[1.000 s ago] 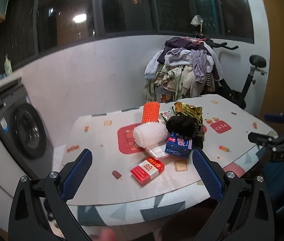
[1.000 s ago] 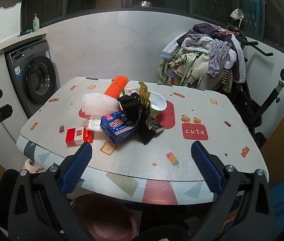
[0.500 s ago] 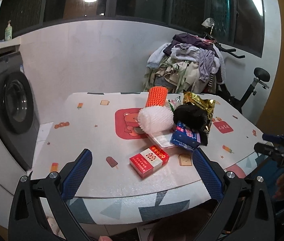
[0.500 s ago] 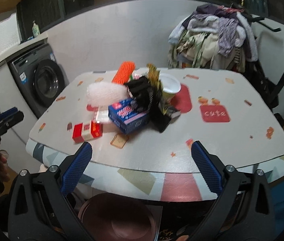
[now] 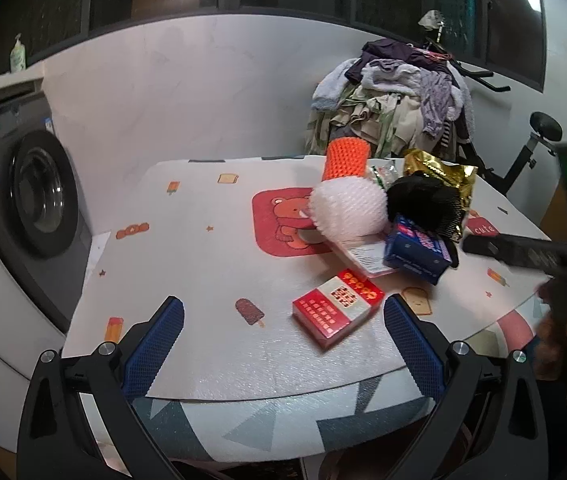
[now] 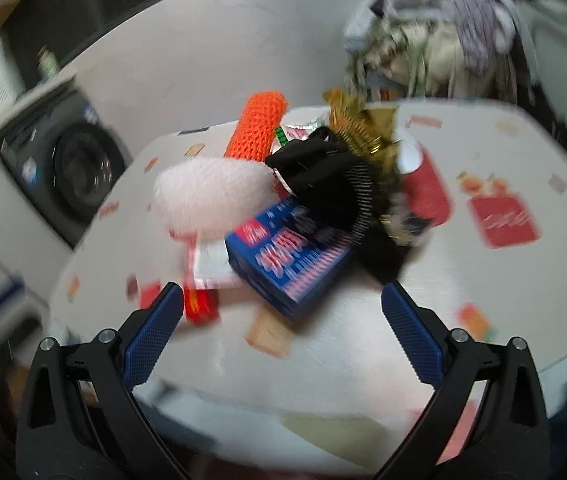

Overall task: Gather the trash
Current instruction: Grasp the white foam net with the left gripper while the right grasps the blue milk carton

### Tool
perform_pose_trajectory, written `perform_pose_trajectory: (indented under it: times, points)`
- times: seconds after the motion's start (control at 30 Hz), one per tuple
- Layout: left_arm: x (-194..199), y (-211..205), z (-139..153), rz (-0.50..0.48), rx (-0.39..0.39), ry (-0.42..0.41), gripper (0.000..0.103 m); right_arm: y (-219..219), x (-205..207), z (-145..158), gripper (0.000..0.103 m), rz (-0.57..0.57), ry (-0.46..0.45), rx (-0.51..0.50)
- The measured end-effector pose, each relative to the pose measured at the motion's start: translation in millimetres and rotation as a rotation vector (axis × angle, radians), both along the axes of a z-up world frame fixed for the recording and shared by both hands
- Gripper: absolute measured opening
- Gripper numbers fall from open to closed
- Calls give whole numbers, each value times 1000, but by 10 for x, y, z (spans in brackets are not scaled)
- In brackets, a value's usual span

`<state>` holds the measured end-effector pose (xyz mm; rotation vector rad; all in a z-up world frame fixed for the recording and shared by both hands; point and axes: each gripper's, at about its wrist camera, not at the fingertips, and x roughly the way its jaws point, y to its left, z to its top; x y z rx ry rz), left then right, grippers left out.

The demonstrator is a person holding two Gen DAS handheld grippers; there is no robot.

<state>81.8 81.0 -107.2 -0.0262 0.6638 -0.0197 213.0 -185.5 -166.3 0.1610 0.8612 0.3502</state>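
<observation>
A heap of trash lies on the patterned table (image 5: 203, 264): a red box (image 5: 337, 307), a blue box (image 5: 417, 251), white foam netting (image 5: 348, 207), orange foam netting (image 5: 345, 159), a black bag (image 5: 423, 200) and a gold wrapper (image 5: 441, 172). My left gripper (image 5: 283, 344) is open over the near table edge, just short of the red box. In the blurred right wrist view my right gripper (image 6: 282, 332) is open and empty, close in front of the blue box (image 6: 289, 256), white netting (image 6: 213, 196), orange netting (image 6: 259, 130) and black bag (image 6: 325, 184).
A washing machine (image 5: 23, 192) stands left of the table. Behind the table, clothes are piled (image 5: 395, 108) on an exercise bike (image 5: 531, 148). The other gripper's body and the hand holding it (image 5: 555, 264) show at the right edge of the left wrist view.
Both grippers have moved closer to the trash heap. The right one moved fast, blurring its view, and now sits near the blue box. Both stay open.
</observation>
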Motion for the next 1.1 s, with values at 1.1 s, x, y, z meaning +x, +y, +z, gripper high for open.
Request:
perform_pose_trajectory:
  times: [1.1]
  points:
    - [1657,110,-433,-30,-425,190,77,-224,74,-264,86,-104,59,24]
